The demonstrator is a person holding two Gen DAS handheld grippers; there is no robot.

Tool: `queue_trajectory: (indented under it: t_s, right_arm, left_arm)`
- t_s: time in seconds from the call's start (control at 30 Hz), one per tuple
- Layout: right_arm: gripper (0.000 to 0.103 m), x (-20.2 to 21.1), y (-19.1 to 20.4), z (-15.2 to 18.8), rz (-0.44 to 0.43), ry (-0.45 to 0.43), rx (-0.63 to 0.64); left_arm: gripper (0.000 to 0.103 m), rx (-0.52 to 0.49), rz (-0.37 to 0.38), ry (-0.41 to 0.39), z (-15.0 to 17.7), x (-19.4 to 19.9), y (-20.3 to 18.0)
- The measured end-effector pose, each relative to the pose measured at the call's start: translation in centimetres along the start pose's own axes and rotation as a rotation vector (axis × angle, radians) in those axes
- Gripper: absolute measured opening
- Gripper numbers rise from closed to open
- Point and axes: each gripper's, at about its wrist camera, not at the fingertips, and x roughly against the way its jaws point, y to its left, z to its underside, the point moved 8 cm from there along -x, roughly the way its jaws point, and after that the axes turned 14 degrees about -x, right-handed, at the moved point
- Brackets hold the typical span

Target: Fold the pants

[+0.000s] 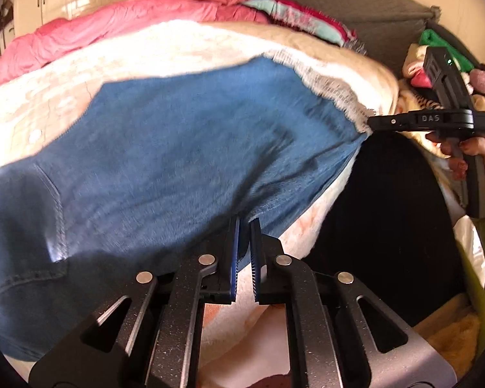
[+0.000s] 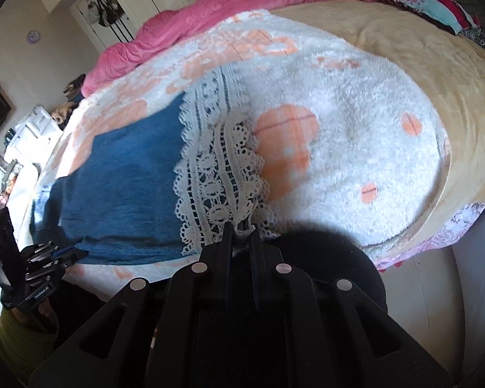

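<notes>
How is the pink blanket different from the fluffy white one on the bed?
The pink blanket is one plain colour; the white blanket has orange patches. The pink blanket is bunched up along the bed's far edge; the white blanket is spread flat. The blue pants lie on the white blanket, not the pink one. Both are soft bedding on the same bed.

The letters "DAS" stand on the black body of the right gripper (image 1: 370, 123), in the left wrist view.

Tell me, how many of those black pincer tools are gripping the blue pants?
2: the left gripper pinches the blue pants at the near edge, the right gripper at the lace hem.
</notes>
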Motion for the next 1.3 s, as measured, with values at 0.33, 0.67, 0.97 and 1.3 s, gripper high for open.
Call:
queue_trajectory:
  t_s: [0.33,0.67,0.97,1.3]
  right_arm:
    - [0.032,4.5,4.1,-1.6,0.012,-0.213,0.175]
    - [0.039,-2.3,9.9,0.6,0.036,-0.068,0.398]
    - [0.043,-3.0,7.5,0.9,0.024,-0.004,0.306]
    - [0.043,-2.9,7.2,1.1,0.013,0.017,0.300]
  left_arm:
    - [0.032,0.042,0.003,-0.028,0.6,2.7,0.6]
    - [0.070,0.433,-0.493,-0.082,6.1,14.3,14.1]
    - [0.078,0.605,-0.526,-0.024,9.4,12.6,18.5]
    - [0.038,0.600,-0.541,-0.036,10.2,13.7,19.4]
